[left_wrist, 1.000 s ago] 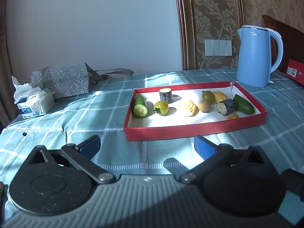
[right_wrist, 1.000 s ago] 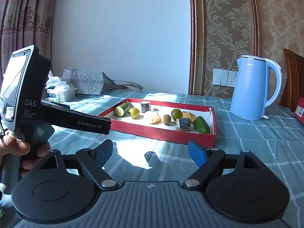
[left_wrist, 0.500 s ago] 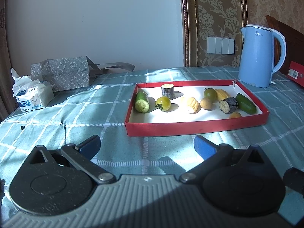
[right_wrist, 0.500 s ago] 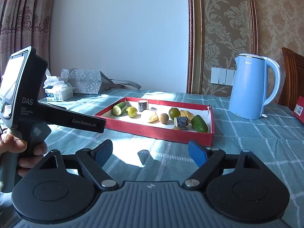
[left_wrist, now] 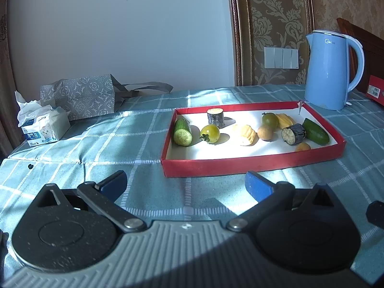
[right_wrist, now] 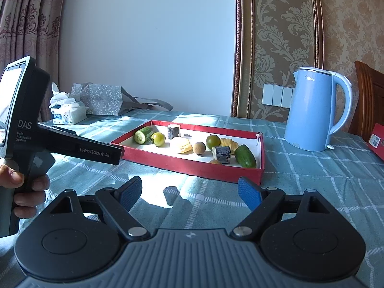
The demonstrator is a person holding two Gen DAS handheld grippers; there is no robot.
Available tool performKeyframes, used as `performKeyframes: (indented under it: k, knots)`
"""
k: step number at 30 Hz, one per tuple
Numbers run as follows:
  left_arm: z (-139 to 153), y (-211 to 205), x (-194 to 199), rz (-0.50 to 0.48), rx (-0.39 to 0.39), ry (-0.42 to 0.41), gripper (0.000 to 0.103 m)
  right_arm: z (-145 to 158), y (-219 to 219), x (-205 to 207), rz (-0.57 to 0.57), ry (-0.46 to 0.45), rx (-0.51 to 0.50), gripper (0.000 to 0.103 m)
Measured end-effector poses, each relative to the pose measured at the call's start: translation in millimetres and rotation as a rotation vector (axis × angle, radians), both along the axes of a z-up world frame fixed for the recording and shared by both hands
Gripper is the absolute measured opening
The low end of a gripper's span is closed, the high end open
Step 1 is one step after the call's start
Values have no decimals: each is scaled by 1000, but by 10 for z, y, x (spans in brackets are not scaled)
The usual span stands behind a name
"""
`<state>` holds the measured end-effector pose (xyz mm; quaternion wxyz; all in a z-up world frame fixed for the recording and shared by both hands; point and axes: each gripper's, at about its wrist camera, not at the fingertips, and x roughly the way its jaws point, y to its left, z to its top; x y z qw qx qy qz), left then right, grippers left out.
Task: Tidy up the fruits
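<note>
Both tools hover with nothing between their blue pads: the left gripper and the right gripper are each spread wide above the checked teal cloth. Beyond them, the red tray holds the fruits, with a blue kettle at far right.

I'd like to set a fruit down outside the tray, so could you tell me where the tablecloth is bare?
The widest bare cloth lies between the red tray and the tissue pack, in front of the gift bag. The strip between the tray's near wall and both open grippers is also free. It is tighter by the kettle, which stands close behind the tray's far right corner.
</note>
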<state>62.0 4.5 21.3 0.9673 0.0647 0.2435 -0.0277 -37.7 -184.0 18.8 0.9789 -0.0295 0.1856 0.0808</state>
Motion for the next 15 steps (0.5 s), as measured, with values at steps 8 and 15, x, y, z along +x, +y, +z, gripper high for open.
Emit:
performKeyframes:
  k: [8,15]
  knots:
    - [-26,125,109,19,-31,5,103,-40,-507,160,-128,20,-27,87]
    - [-28,142,165,5,-45,21,103,-87,-864,210,-191,44,31,87]
